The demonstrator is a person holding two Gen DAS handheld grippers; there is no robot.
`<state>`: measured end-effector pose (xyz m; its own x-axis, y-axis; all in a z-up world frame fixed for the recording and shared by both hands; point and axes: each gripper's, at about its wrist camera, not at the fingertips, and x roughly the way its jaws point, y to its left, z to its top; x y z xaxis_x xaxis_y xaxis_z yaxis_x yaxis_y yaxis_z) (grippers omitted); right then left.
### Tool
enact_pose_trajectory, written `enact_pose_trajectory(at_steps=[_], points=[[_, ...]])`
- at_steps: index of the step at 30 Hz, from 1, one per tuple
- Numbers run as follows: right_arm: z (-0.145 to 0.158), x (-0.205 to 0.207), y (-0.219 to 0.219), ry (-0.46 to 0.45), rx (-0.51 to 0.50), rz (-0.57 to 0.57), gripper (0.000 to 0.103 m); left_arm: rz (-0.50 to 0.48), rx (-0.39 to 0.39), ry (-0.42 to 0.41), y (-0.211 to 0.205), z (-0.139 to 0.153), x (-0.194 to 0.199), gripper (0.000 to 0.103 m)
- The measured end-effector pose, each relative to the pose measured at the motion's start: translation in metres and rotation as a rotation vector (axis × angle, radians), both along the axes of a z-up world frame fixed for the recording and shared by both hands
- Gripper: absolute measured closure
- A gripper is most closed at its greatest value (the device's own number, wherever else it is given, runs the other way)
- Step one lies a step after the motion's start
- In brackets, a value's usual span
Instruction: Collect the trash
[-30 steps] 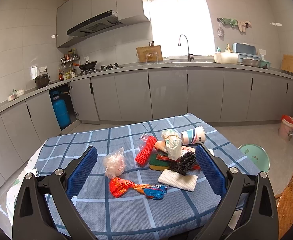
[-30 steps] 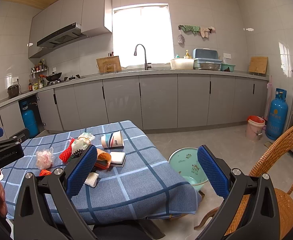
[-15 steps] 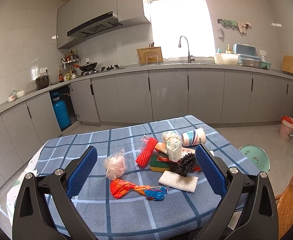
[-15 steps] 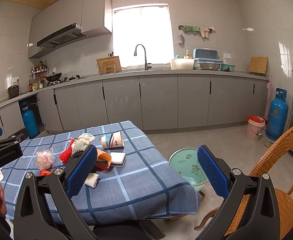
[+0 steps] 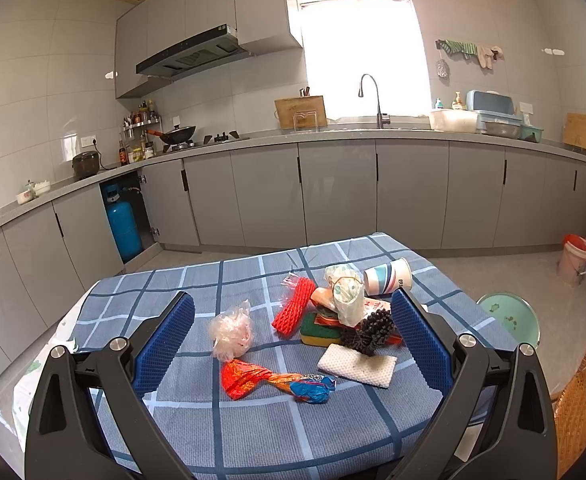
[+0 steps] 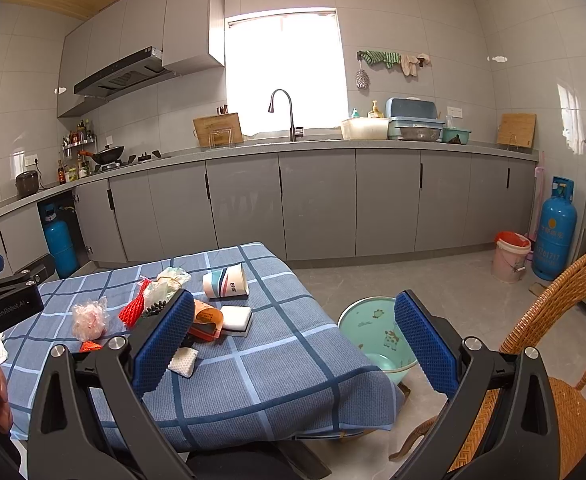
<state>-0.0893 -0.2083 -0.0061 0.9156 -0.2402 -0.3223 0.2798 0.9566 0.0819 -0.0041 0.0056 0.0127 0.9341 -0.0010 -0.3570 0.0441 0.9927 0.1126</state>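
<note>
Trash lies on a blue checked tablecloth: a pink plastic wad, a red foam net, a red and blue wrapper, a white pad, a black scrubber, a green-yellow sponge, a knotted bag and a tipped paper cup. My left gripper is open, held above the near table edge, with the trash between its pads. My right gripper is open over the table's right corner. The cup and a white sponge show there.
A mint green basin stands on the floor right of the table. A wicker chair is at the near right. Grey kitchen cabinets run behind. A pink bucket and blue gas cylinder stand at the far right.
The left wrist view has shifted slightly, so the table and trash sit a little higher in it. The right gripper has barely moved. Both stay open.
</note>
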Motion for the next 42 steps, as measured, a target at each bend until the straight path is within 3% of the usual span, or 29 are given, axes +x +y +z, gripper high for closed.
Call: enact_pose_trajectory(at_steps=[32,38,42], points=[[-0.004,0.005,-0.003,0.008,0.017,0.005,0.004,0.005,0.006,0.008,0.002,-0.001,0.000,0.006],[-0.009,0.021,-0.004,0.020,0.017,0.024,0.004,0.038,0.022,0.036,0.014,-0.015,0.014,0.006],[-0.020,0.052,-0.003,0.041,-0.002,0.029,0.005,0.141,0.009,0.092,0.051,-0.031,0.038,0.006]])
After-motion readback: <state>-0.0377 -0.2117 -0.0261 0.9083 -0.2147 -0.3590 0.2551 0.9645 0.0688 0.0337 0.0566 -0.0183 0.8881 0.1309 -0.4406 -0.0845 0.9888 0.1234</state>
